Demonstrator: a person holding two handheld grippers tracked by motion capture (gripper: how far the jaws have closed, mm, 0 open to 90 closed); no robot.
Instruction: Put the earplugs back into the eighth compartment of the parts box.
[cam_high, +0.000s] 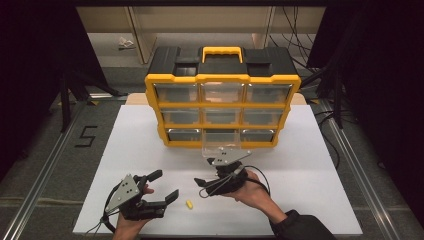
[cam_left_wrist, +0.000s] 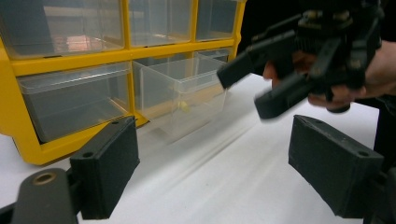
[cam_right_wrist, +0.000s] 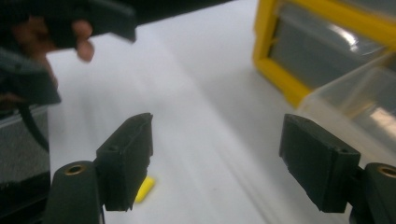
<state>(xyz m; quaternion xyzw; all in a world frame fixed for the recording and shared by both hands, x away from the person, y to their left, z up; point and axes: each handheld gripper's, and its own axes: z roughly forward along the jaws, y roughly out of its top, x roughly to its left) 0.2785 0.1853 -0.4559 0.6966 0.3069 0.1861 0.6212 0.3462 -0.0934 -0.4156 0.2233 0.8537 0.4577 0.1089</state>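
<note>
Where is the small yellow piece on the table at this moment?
In the high view the small yellow piece lies on the white table, near its front edge, between the left gripper and the right gripper.

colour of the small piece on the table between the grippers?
Yellow. The small piece shows best in the high view.

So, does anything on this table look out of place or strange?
Yes, two things. One clear drawer at the bottom middle of the yellow organizer is pulled out, while the others sit closed. A small yellow piece also lies loose on the white table, between the two grippers.
</note>
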